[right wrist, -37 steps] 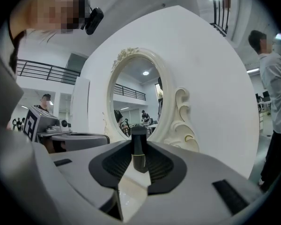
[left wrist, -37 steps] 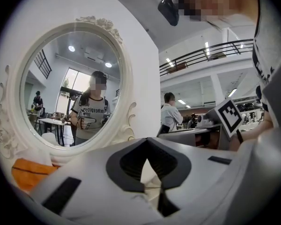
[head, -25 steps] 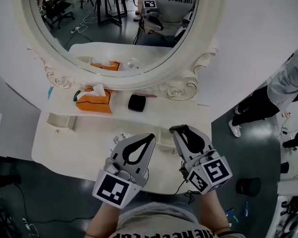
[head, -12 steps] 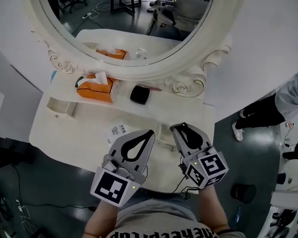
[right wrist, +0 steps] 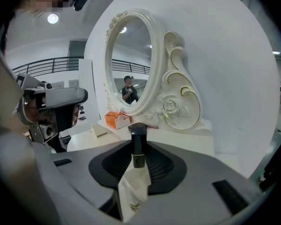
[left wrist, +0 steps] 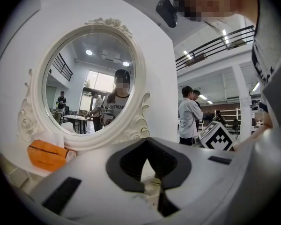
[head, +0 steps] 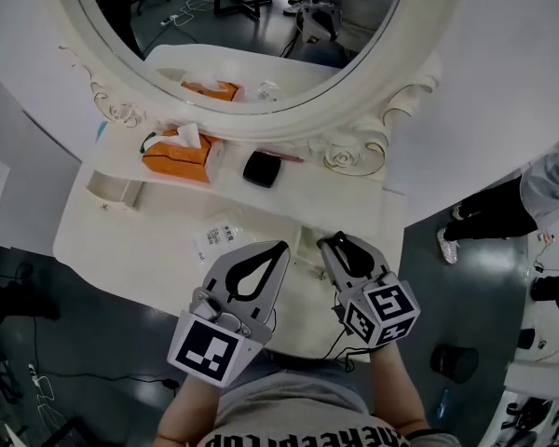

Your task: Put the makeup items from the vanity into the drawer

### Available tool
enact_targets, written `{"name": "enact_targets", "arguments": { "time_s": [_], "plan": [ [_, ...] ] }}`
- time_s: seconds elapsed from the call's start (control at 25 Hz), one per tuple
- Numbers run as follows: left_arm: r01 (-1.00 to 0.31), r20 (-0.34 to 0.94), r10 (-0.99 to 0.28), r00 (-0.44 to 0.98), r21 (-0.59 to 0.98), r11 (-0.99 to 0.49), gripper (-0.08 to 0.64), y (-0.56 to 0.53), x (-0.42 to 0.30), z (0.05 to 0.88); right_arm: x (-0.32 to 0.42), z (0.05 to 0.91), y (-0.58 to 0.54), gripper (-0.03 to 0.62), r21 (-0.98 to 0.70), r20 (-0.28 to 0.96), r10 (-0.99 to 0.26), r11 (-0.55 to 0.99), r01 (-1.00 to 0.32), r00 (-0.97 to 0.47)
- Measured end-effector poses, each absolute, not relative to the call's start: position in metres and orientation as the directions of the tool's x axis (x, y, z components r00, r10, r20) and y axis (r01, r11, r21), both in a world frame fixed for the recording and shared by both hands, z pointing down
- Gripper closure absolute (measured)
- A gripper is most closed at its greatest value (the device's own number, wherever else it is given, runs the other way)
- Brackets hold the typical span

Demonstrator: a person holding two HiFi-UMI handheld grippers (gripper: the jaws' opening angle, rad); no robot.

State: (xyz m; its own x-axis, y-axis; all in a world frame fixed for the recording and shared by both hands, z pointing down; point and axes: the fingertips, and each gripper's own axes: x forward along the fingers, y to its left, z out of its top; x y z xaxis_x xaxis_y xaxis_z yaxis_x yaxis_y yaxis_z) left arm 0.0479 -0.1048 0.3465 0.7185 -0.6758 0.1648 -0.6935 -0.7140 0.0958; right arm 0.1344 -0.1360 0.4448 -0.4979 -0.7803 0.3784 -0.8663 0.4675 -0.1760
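My right gripper (head: 333, 242) hovers over the front edge of the white vanity (head: 121, 250). It is shut on a cream tube (right wrist: 132, 184) with a black cap (right wrist: 138, 146) that stands up between the jaws. My left gripper (head: 280, 248) is beside it on the left, with its jaws together; a small pale bit shows low in the gap (left wrist: 151, 188), and I cannot tell what it is. A black compact (head: 261, 169) and a thin pink pencil (head: 287, 157) lie under the mirror. A white printed packet (head: 220, 239) lies just beyond the left gripper.
An orange tissue box (head: 179, 153) stands at the back left under the oval mirror (head: 261, 26). A small open compartment (head: 112, 192) sits at the vanity's left end. A person (head: 531, 189) stands on the right. A black round object (head: 447, 358) and cables lie on the floor.
The head view has shifted, so the vanity sits a little higher and to the right. Both grippers stay side by side over the front edge, with the tube in the right one.
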Motion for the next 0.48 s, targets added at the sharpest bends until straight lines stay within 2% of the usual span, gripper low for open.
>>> {"name": "enact_targets", "arguments": {
  "time_s": [0.48],
  "plan": [
    [-0.711,0.179,-0.69,0.701,0.106,-0.695,0.552,-0.101,0.047,0.353,0.137,0.49,-0.126,0.477,-0.144,0.496,-0.723,0.478,-0.867,-0.481]
  ]
}}
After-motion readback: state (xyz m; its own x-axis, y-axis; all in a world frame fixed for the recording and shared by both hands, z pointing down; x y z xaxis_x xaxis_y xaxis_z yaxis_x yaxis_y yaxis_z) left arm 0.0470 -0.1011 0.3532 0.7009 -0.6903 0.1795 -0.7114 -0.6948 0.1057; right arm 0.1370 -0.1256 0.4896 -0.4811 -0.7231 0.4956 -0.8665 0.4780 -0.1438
